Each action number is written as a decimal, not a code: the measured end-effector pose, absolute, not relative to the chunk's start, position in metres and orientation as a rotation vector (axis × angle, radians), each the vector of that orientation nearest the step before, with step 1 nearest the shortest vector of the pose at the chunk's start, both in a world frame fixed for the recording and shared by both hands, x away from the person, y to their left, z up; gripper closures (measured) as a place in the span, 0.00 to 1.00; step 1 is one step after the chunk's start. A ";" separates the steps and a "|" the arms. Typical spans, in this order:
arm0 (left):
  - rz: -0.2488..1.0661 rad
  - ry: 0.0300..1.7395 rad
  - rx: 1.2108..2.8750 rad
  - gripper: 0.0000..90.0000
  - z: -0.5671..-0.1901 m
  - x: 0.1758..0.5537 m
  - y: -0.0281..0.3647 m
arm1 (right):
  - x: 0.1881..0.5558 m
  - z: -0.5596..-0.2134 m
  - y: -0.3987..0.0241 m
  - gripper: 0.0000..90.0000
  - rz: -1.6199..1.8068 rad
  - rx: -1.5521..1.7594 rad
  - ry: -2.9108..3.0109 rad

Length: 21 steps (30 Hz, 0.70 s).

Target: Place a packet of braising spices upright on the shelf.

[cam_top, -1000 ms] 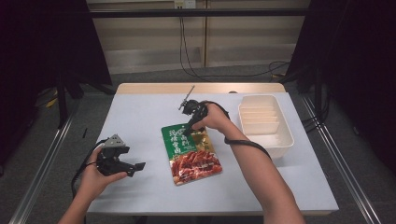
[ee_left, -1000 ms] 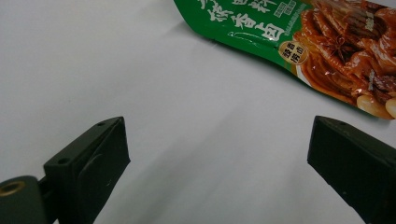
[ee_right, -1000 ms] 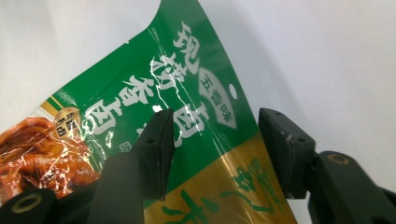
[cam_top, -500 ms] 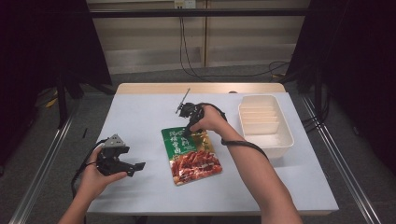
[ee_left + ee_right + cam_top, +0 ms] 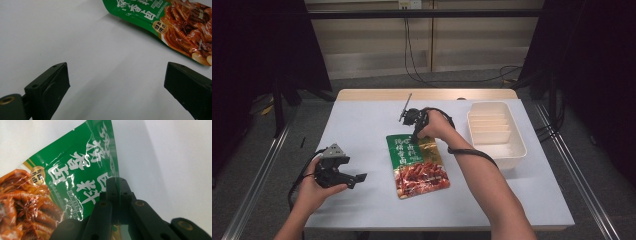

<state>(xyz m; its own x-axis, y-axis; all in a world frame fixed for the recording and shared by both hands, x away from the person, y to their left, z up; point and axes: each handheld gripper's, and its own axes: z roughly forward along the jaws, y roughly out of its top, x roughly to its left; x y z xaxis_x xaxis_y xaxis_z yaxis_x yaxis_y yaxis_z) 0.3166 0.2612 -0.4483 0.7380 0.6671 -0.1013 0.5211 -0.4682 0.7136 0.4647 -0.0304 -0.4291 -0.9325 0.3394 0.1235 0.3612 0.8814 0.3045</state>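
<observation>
My right hand-held gripper (image 5: 416, 134) is clamped on the top edge of the green food pouch (image 5: 417, 165) lying on the tabletop (image 5: 362, 125); my left hand-held gripper (image 5: 354, 178) waits wide open and empty, and I judge moving the pouch, perhaps to the tray (image 5: 512, 150), remains.

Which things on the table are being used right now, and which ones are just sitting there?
Being used:
- right tool, shut on the top edge of the green food packet
- green food packet, its top edge pinched in that tool

Just sitting there:
- white divided tray, to the right of the packet
- left tool, open and held off to the left, holding nothing
</observation>
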 end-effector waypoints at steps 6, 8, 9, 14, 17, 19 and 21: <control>0.247 0.885 2.191 0.06 -0.446 0.317 0.261 | 0.463 -0.414 -0.042 1.00 -0.481 -0.568 -2.983; 0.249 0.887 2.189 0.06 -0.446 0.316 0.261 | 0.461 -0.408 -0.045 1.00 -0.484 -0.596 -2.975; 0.253 0.890 2.187 0.06 -0.446 0.316 0.261 | 0.461 -0.406 -0.047 1.00 -0.493 -0.602 -2.968; 0.256 0.882 2.178 0.06 -0.447 0.316 0.260 | 0.458 -0.393 -0.053 1.00 -0.467 -0.631 -2.959; 0.251 0.885 2.188 0.06 -0.445 0.316 0.260 | 0.457 -0.386 -0.056 1.00 -0.466 -0.648 -2.950; 0.250 0.885 2.191 0.06 -0.445 0.316 0.260 | 0.456 -0.380 -0.059 1.00 -0.456 -0.656 -2.948; 0.251 0.884 2.187 0.06 -0.445 0.316 0.260 | 0.455 -0.375 -0.062 1.00 -0.451 -0.674 -2.938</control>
<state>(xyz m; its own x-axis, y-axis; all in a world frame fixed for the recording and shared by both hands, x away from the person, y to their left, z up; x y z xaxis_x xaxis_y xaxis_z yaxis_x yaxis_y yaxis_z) 0.3157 0.2603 -0.4452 0.7424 0.6637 -0.0918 0.5168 -0.4801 0.7088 0.4546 -0.0616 -0.3752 -0.8979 0.4118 0.1554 0.4394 0.8586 0.2640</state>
